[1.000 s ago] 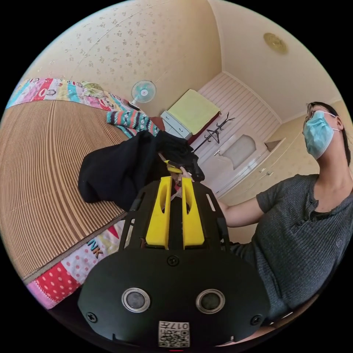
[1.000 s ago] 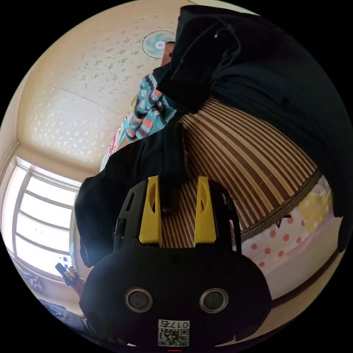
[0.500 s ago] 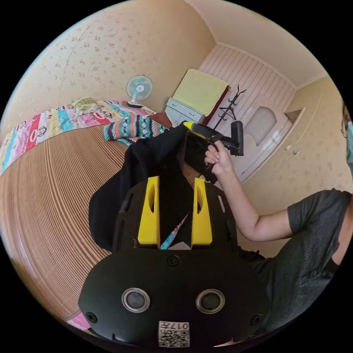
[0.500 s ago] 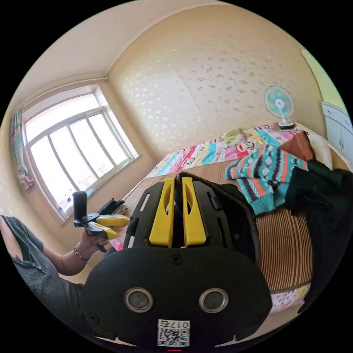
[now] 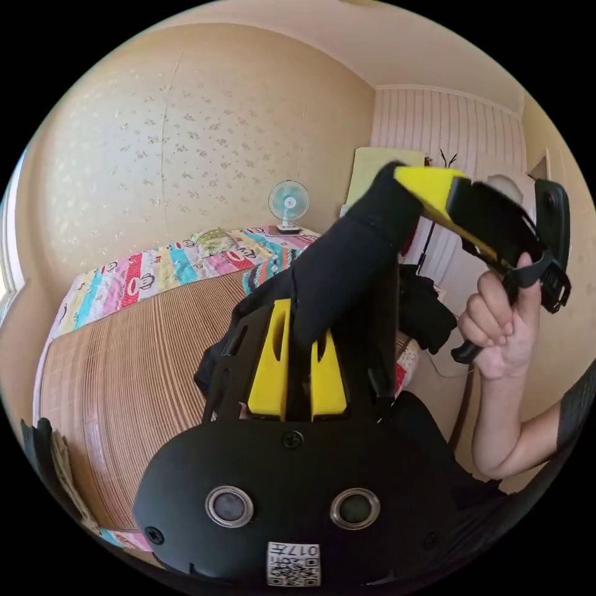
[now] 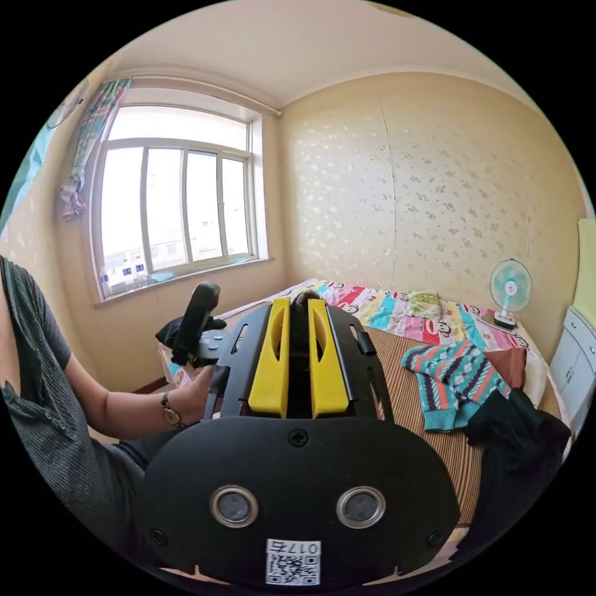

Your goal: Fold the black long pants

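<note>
Left gripper view: pants (image 5: 347, 267) between grippers (image 5: 298, 347).

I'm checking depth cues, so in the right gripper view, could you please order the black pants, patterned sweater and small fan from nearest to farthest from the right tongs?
1. Black pants: clamped between the right tongs.
2. Patterned sweater: on the bamboo mat, to the right.
3. Small fan: far right, beyond the bed, by the wall.

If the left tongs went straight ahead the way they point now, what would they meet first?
Probably the black pants themselves: the left tongs are closed on the cloth, which stretches ahead toward the right tongs. Beyond that stands the wallpapered wall, though depth is hard to judge here.
</note>
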